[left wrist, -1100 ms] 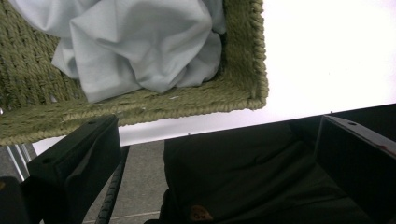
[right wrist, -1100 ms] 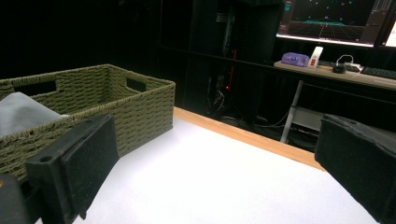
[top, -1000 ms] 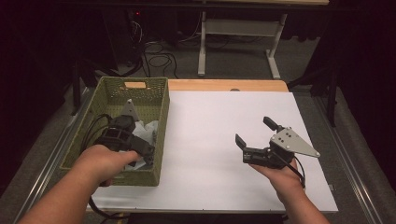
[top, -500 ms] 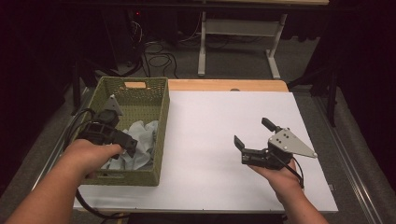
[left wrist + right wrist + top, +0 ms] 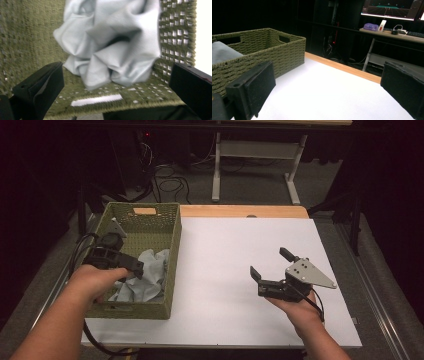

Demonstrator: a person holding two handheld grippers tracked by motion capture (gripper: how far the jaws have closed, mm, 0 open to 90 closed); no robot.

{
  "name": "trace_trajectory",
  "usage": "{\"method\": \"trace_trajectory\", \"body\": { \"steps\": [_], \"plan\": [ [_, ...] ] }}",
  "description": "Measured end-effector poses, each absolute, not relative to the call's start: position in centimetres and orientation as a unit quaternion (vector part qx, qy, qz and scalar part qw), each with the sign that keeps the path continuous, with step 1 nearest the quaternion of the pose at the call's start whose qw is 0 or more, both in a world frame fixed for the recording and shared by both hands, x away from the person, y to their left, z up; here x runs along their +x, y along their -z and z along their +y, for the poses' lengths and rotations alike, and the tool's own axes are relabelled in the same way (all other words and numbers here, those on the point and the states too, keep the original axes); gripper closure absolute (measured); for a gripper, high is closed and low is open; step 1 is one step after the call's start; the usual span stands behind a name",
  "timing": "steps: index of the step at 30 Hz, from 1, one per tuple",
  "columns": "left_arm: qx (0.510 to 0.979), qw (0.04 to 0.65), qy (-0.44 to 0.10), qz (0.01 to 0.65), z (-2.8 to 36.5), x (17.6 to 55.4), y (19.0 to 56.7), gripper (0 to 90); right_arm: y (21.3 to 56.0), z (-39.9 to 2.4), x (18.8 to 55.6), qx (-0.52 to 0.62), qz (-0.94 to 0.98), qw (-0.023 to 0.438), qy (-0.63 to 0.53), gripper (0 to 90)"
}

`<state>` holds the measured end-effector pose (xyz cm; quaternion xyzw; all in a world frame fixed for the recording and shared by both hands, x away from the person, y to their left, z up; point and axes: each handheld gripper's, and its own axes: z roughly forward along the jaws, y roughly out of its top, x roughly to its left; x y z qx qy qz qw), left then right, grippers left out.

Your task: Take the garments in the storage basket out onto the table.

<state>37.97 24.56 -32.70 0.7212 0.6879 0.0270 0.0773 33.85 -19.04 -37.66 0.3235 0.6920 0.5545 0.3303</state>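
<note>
The cloth (image 5: 145,275) lies crumpled in the green basket (image 5: 172,245), just ahead of my left gripper (image 5: 131,267), whose jaws gape empty. My right gripper (image 5: 270,270) hovers released above the white table (image 5: 225,250). Behind stands a dark room; any labels look unreadable.

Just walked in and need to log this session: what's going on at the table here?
A person holds a gripper in each hand. The left gripper, jaws open, hangs over the green woven basket and points at the crumpled light blue cloth lying inside; it grips nothing yet. The right gripper, also open and empty, hovers over the white table, away from the basket.
</note>
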Motion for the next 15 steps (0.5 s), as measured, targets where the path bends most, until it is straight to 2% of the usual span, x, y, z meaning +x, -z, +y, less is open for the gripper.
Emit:
{"method": "trace_trajectory", "body": {
  "steps": [15],
  "plan": [
    [0.728, 0.100, -0.017, 0.678, 23.6, 40.8, 36.4, 0.5, 37.8, -19.4, 34.0, 0.328, 0.691, 0.330, -0.553, 0.6]
  ]
}}
